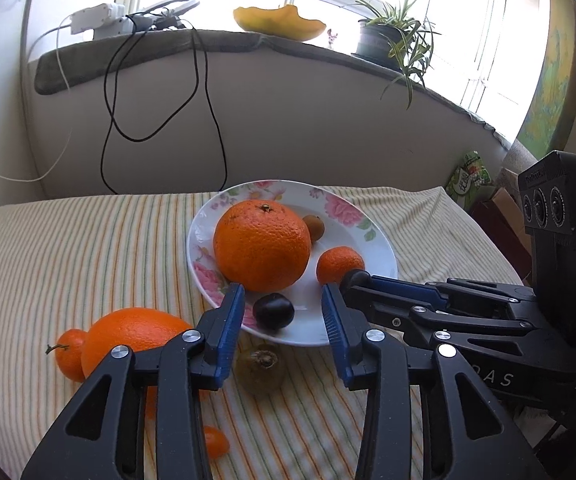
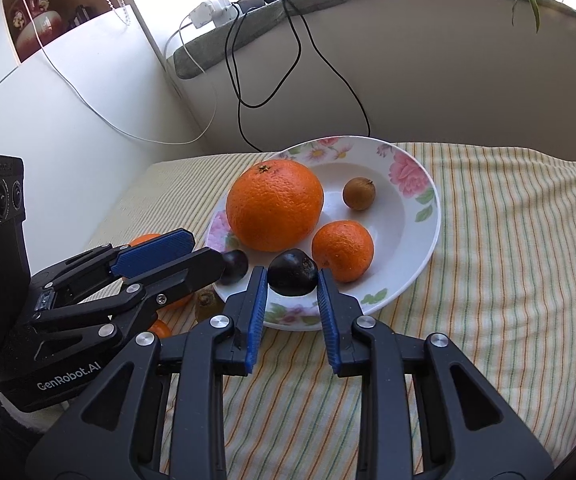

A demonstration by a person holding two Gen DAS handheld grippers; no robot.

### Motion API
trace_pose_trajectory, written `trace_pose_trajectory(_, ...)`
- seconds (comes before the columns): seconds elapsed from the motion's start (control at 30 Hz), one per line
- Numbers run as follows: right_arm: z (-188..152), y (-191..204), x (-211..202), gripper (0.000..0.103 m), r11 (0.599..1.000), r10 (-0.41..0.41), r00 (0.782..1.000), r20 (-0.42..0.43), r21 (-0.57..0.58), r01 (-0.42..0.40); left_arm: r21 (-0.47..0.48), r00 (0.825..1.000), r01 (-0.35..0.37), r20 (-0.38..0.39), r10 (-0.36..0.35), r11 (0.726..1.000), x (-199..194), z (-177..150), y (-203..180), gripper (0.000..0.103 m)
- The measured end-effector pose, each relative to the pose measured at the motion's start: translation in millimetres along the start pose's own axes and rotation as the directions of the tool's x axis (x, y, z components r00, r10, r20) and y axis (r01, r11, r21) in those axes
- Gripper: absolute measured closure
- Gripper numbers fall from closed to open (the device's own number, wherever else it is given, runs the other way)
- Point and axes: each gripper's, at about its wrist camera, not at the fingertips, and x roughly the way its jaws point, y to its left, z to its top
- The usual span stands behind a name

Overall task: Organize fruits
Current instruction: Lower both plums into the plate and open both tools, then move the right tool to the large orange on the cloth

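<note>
A floral white plate (image 1: 382, 252) (image 2: 424, 216) holds a big orange (image 1: 262, 246) (image 2: 274, 204), a small mandarin (image 1: 338, 264) (image 2: 342, 250) and a small brown fruit (image 1: 314, 228) (image 2: 359, 193). My left gripper (image 1: 284, 312) (image 2: 206, 250) is open over the plate's near rim, with a dark plum (image 1: 273, 312) (image 2: 234, 266) lying loose between its fingers. My right gripper (image 2: 292, 280) (image 1: 354, 286) is shut on a second dark plum (image 2: 293, 272) just above the plate's near edge.
On the striped cloth (image 1: 68, 248) left of the plate lie an orange (image 1: 136, 332), a stemmed mandarin (image 1: 70, 354), a greenish fruit (image 1: 260, 368) (image 2: 208, 302) and a kumquat (image 1: 214, 442). Black cables (image 1: 204, 92) hang down the wall behind. The cloth's right side (image 2: 508, 240) is bare.
</note>
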Motion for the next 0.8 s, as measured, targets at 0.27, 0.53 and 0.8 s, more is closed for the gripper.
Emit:
trace_pose_trajectory(0.27,1,-3,-8,0.044,1.0,-0.022,0.999,0.028,0.007,0.022,-0.017,1.0,-0.011,0.023,0.012,1.0,-8,3,4,0.063)
trace_pose_trajectory(0.53,-1,-1,-15,0.043,1.0,-0.03,0.999,0.031,0.003,0.03,-0.038,0.999,-0.01,0.039,0.012,0.999,-19,2,11,0.062)
trace_pose_trajectory(0.8,-4,6,-24,0.039,1.0,-0.012,0.999,0.03,0.008,0.011,-0.064,0.998,-0.019,0.063,0.023,0.998,-38,-2,22,0.044)
